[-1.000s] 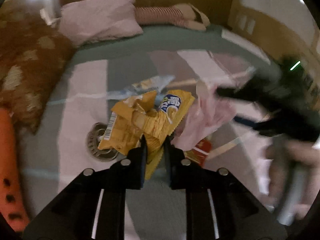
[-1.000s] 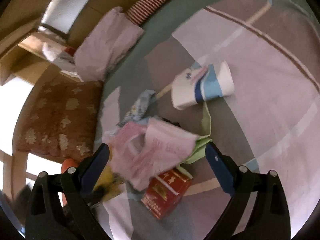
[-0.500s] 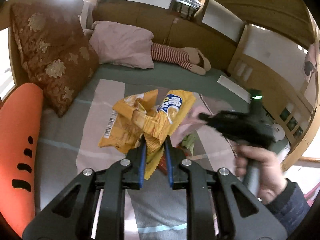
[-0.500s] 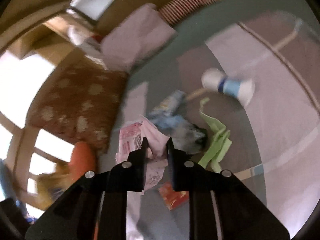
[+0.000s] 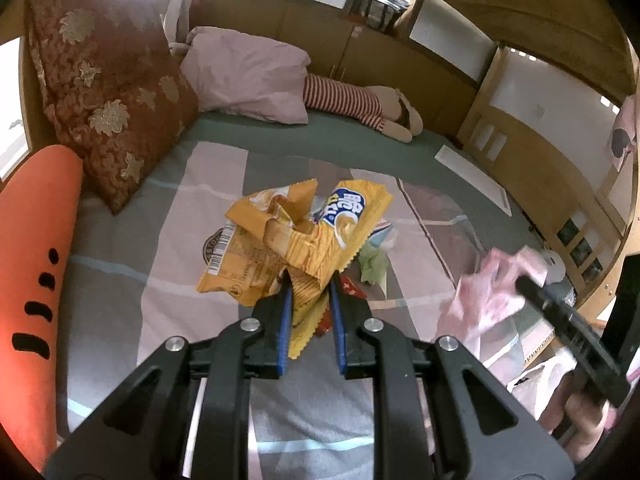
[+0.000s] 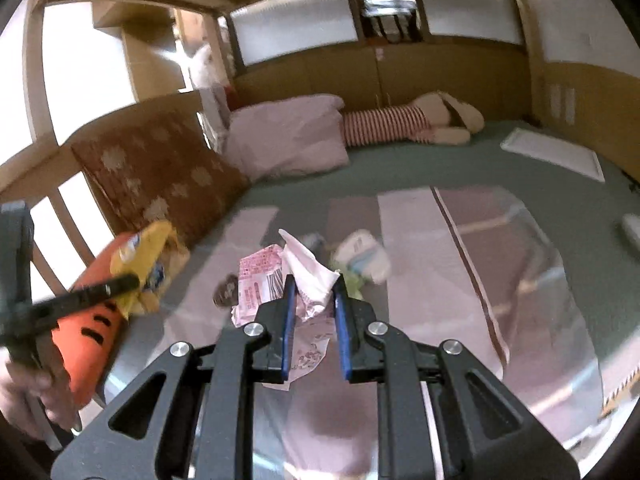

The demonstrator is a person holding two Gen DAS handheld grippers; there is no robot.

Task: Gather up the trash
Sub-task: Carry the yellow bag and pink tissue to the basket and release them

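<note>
My left gripper (image 5: pixel 310 284) is shut on a crumpled yellow snack bag (image 5: pixel 296 236), held up above the bed. My right gripper (image 6: pixel 314 286) is shut on a pink-and-white wrapper (image 6: pixel 280 280), also lifted off the bed. In the left wrist view the right gripper (image 5: pixel 524 284) shows at the right edge with the pink wrapper (image 5: pixel 488 292) in it. In the right wrist view the left gripper (image 6: pixel 128 280) shows at the left with the yellow bag (image 6: pixel 148 260). On the bed lie a green scrap (image 5: pixel 374 268), a red packet (image 5: pixel 352 288), a round lid (image 5: pixel 212 244) and a paper cup (image 6: pixel 366 256).
A brown patterned cushion (image 5: pixel 104 92), an orange carrot-shaped pillow (image 5: pixel 36 260), a pink pillow (image 5: pixel 248 76) and a striped plush toy (image 5: pixel 360 108) line the bed's far side. A white flat board (image 5: pixel 472 176) lies at the right. Wooden rails (image 5: pixel 560 184) border the bed.
The right gripper closed on the pink wrapper and lifted it off the pile, swinging away to the right. The left gripper rose with the yellow bag, then held still.
</note>
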